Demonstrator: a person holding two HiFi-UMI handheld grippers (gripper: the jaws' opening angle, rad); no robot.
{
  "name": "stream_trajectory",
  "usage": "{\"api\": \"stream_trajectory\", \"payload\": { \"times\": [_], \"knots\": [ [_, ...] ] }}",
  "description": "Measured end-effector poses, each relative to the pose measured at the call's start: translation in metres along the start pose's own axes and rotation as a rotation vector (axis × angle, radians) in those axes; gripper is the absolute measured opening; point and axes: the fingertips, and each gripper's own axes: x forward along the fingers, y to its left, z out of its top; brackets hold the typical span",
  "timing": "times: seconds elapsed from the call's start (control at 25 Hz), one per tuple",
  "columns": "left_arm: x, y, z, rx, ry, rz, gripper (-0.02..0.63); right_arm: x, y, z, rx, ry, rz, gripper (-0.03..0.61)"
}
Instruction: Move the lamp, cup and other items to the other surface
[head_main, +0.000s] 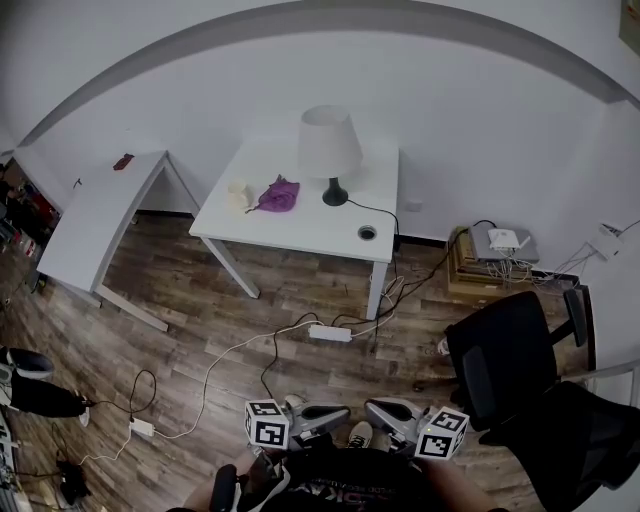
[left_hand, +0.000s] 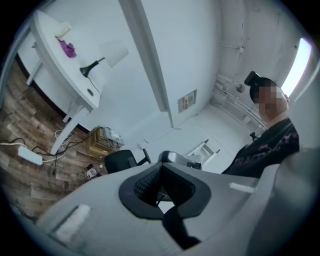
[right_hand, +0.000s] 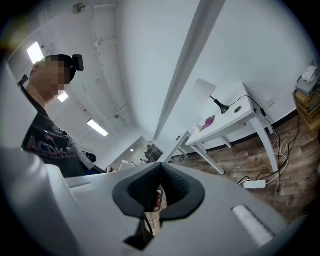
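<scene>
A white-shaded lamp (head_main: 330, 150) on a black base stands at the back of the middle white table (head_main: 310, 232). A purple cloth (head_main: 278, 195) and a pale cup (head_main: 237, 193) lie to its left. A second white table (head_main: 95, 215) stands further left with a small dark item (head_main: 123, 161) on it. My left gripper (head_main: 338, 411) and right gripper (head_main: 373, 406) are low by my body, far from both tables, tips facing each other. Both look shut and empty. The left gripper view catches the lamp (left_hand: 109, 54) and cloth (left_hand: 67, 48); the right gripper view catches the lamp (right_hand: 204, 92) too.
A black office chair (head_main: 510, 360) stands at my right. A power strip (head_main: 330, 333) and loose cables lie on the wood floor under the middle table. Stacked boxes with a white device (head_main: 495, 255) sit by the wall. Someone's shoes (head_main: 25, 380) show at the left edge.
</scene>
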Motion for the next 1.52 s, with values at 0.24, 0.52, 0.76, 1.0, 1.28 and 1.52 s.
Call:
{"api": "stream_trajectory", "payload": {
  "times": [0.24,0.52,0.76,1.0,1.28,1.52],
  "knots": [
    [0.004,-0.018,-0.006,0.158,0.079,-0.039,-0.008,0.006,0.007,0.000,-0.030,0.020,0.037,0.006],
    [0.001,-0.009,-0.016,0.283,0.157,0.054,-0.008,0.017,0.007,0.006,-0.047,0.022,0.052,0.012],
    [-0.015,0.011,-0.007,0.294,0.142,0.145,-0.008,0.034,0.007,0.008,-0.050,0.039,0.058,0.021],
    [-0.033,0.032,0.013,0.286,0.124,0.187,-0.008,0.055,0.003,0.019,-0.063,0.030,0.044,0.029],
    [-0.050,0.045,0.037,0.248,0.097,0.200,-0.008,0.073,-0.001,0.034,-0.066,0.009,0.007,0.045],
    [-0.088,0.075,0.066,0.201,0.042,0.263,-0.008,0.112,-0.017,0.051,-0.038,-0.001,-0.017,0.059]
  ]
}}
